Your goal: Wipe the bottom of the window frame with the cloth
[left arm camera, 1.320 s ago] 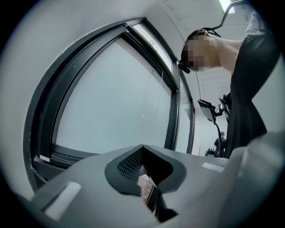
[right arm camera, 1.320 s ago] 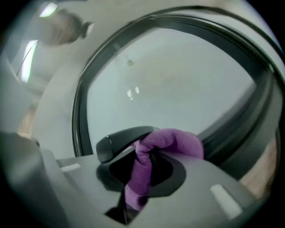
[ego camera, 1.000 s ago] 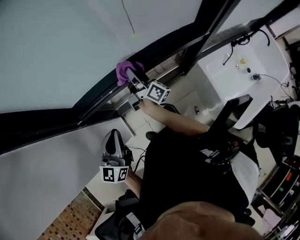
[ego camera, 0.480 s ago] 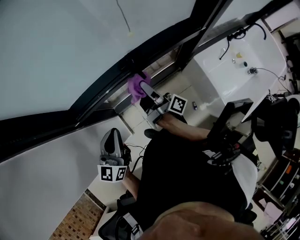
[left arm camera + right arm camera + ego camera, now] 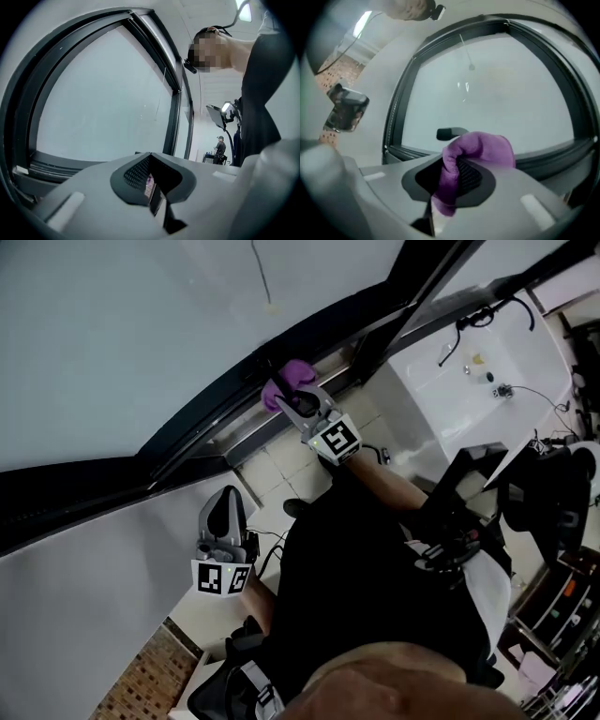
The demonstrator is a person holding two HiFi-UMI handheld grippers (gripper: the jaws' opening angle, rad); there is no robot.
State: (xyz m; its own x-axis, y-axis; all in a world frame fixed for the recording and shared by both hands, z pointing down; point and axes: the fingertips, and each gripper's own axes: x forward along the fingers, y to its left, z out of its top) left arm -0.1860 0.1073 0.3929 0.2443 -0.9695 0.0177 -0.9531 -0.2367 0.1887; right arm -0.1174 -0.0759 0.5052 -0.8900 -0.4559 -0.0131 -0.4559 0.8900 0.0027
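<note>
As things stand: wiping looks under way, with the cloth [image 5: 292,379] up at the bottom of the frame [image 5: 211,427] rather than parked somewhere.
Right tool [image 5: 295,399]: jaws clamped on the purple cloth. In the right gripper view the cloth [image 5: 480,149] bunches out over the jaw tips toward the frame [image 5: 553,157].
Cloth position: roughly midway along the visible bottom of the frame. It seems to touch the dark strip there, though no view confirms firm contact.
Left tool [image 5: 226,512]: held low beside the person [image 5: 375,596], well apart from the frame. Its jaws meet with nothing between them, so it takes no part in the wipe.
Done so far: hard to read, since the frame shows no clean or dirty patches that would mark where the cloth has passed.
Left to do: by my judgement a good deal. The long run of frame down to the left of the cloth needs a pass, and so does the shorter piece to its right.
</note>
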